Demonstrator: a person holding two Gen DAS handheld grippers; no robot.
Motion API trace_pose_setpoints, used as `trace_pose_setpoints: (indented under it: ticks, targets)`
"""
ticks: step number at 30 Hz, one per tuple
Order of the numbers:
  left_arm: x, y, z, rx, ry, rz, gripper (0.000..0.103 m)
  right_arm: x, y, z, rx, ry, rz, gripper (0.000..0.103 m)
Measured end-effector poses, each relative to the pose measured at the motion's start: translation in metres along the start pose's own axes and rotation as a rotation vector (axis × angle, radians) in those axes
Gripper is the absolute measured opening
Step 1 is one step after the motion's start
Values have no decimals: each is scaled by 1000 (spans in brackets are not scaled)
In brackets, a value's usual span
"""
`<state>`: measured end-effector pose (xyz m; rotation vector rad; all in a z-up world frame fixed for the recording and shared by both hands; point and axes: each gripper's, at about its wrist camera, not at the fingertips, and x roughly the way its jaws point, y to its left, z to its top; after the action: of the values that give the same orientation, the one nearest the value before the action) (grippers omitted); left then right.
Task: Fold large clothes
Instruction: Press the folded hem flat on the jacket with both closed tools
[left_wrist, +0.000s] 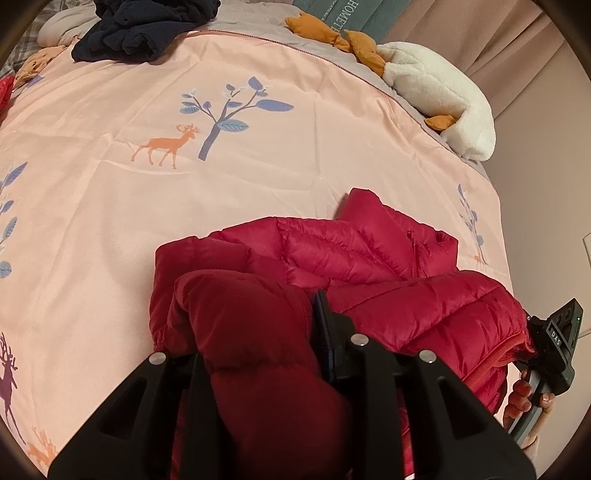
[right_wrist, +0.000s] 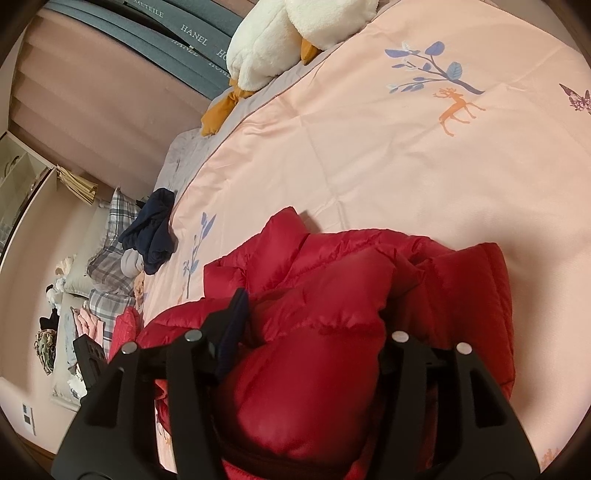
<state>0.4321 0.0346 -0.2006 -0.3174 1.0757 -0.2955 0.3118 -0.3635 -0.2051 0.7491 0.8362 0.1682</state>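
Slippage is the main worry here. The red down jacket (left_wrist: 369, 266) lies bunched at the near edge of the pink deer-print duvet (left_wrist: 258, 166), and both tools have a puffy roll of it in hand. The left gripper (left_wrist: 258, 354) has its fingers spread around a thick quilted fold, pressing on it from either side; the right gripper (right_wrist: 306, 354) does the same to another padded bulge, seen from its own camera. Each bite looks bulky rather than deep, so I judge the slick nylon shell could squeeze out as the fill compresses, dropping one side mid-fold and leaving the jacket skewed.

A second risk is uneven lifting: if one hand rises faster, the loose collar and zipper edge (left_wrist: 413, 247) may drag and twist across the duvet, and the duvet itself could wrinkle up with it. The jacket also sits close to the bed's edge, so a lost hold on the right side might let it slide off.

The navy garment (left_wrist: 140, 29) and the white plush toy (left_wrist: 436, 92) lie well apart at the far end, out of the way.
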Motion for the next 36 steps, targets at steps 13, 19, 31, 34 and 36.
trace_pose_setpoints:
  ticks: [13,19,31,34,36]
  targets:
    - [-5,-3,0,13,-11,17,28,-2,-1,0,3,-1,-3,58]
    - [-7,-5,0,23,-16,32,28,-2,-1,1,3,-1,-3,59]
    - [-14,-11,-4,37,-27,43,37,-3,-1,0,3,-1,-3,61]
    - [-16,-13,-4,34,-30,43,39,-4,-1,1,2,-1,-4,63]
    - [-17,-13,-4,32,-31,41,40,-3,-1,1,1,-2,-4,65]
